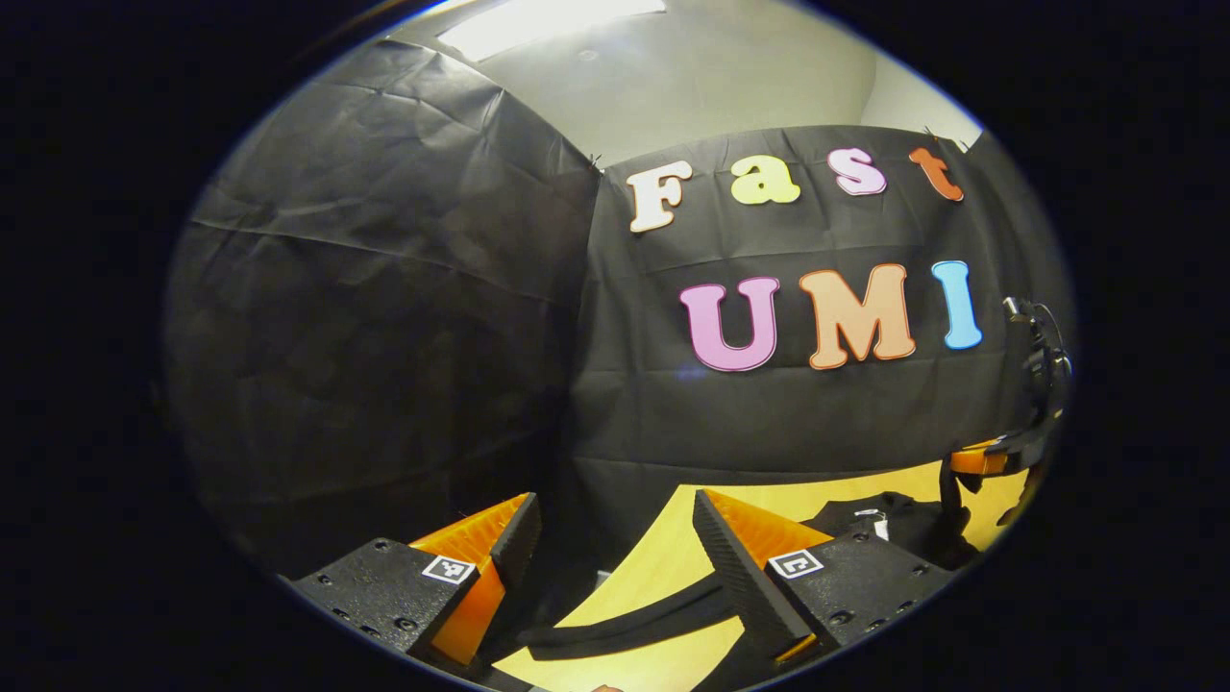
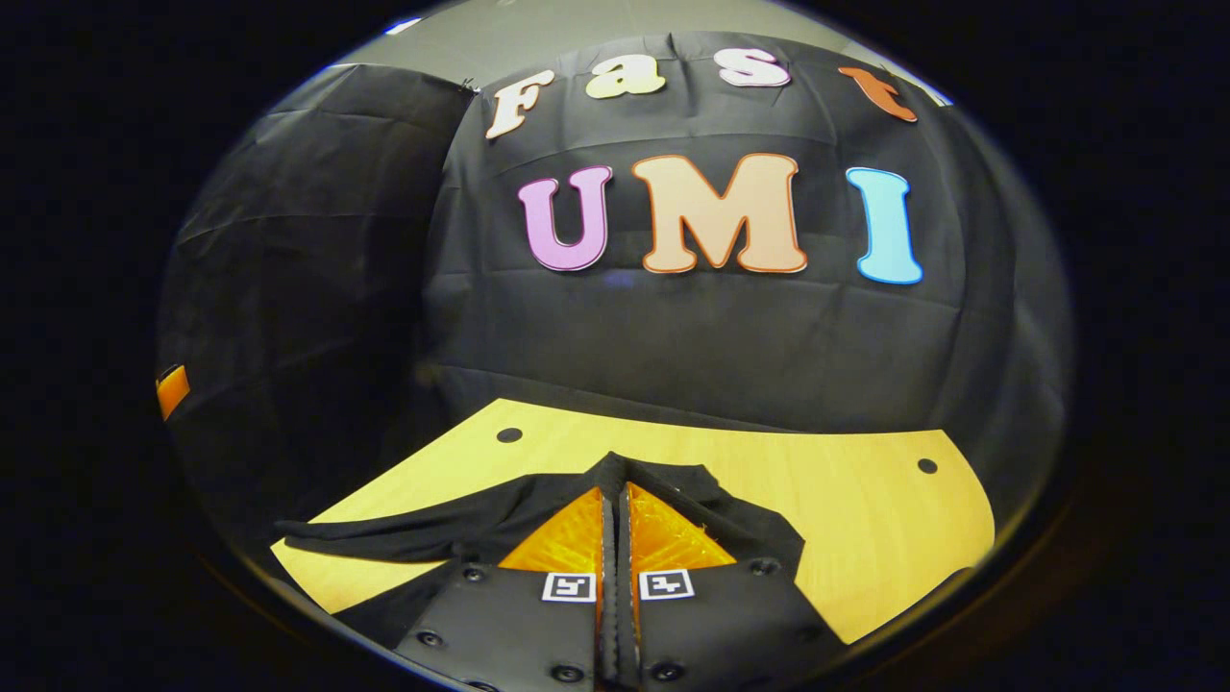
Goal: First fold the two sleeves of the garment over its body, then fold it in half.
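Pinching the black garment off the table, right gripper jaws clenched; left gripper jaws released.

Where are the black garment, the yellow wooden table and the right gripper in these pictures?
black garment (image 2: 423, 533): right gripper view, on the cloth stretched to the left.
yellow wooden table (image 2: 865, 519): right gripper view, on its bare top.
right gripper (image 2: 615, 500): right gripper view, between its fingertips, closed on the garment.
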`<state>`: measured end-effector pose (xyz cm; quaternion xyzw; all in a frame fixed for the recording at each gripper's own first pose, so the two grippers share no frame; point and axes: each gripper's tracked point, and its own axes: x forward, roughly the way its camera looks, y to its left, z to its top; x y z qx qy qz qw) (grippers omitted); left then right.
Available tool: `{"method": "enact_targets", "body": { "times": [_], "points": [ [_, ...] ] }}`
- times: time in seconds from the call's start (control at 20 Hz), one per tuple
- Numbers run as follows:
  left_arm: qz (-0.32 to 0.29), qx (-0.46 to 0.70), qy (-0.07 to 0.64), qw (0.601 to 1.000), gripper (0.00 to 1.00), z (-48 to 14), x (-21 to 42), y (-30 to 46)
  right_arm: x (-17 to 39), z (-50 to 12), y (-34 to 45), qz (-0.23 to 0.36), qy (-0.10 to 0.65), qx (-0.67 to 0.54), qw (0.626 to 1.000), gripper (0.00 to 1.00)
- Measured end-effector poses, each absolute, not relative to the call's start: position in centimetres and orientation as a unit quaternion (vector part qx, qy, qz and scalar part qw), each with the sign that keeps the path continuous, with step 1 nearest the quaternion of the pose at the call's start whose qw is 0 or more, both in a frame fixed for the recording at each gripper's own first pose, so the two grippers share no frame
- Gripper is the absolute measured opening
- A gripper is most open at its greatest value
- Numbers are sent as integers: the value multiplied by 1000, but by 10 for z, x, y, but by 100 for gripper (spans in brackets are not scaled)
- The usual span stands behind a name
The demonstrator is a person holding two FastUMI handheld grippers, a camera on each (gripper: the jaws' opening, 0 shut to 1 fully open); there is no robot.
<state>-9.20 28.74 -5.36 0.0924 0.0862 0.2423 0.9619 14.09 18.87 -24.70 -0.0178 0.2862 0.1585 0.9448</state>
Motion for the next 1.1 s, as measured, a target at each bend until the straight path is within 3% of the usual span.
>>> {"method": "enact_targets", "body": {
  "times": [0.1, 0.35, 0.4, 0.45, 0.5, 0.6, 0.65, 0.7, 0.8, 0.9, 1.0, 1.1],
  "points": [
    [244, 92, 90, 961, 94, -56, -95, 298, 143, -256, 209, 163, 293, -23, 942, 0],
    [245, 85, 116, 959, 94, -79, -100, 320, 146, -275, 253, 173, 310, -25, 934, 2],
    [246, 82, 123, 958, 99, -85, -102, 326, 145, -277, 265, 185, 310, -13, 932, 2],
    [248, 77, 130, 957, 95, -91, -103, 332, 143, -272, 275, 194, 311, 1, 930, 7],
    [248, 71, 139, 956, 99, -99, -102, 336, 145, -272, 282, 197, 303, 12, 932, 29],
    [248, 61, 156, 954, 95, -115, -102, 346, 155, -250, 275, 176, 267, 3, 947, 74],
    [248, 56, 165, 953, 100, -124, -101, 349, 159, -242, 271, 172, 254, 0, 952, 96],
    [246, 50, 174, 952, 95, -133, -100, 353, 161, -237, 269, 170, 245, -1, 955, 99],
    [241, 39, 197, 950, 100, -153, -98, 357, 159, -237, 256, 157, 241, -9, 958, 98],
    [236, 27, 221, 946, 95, -176, -96, 359, 159, -235, 241, 139, 243, -16, 960, 98],
    [236, 10, 248, 940, 100, -202, -97, 363, 157, -231, 225, 123, 241, -20, 963, 98],
    [242, -13, 275, 930, 95, -227, -99, 368, 152, -232, 210, 106, 246, -28, 963, 98]
  ]
}}
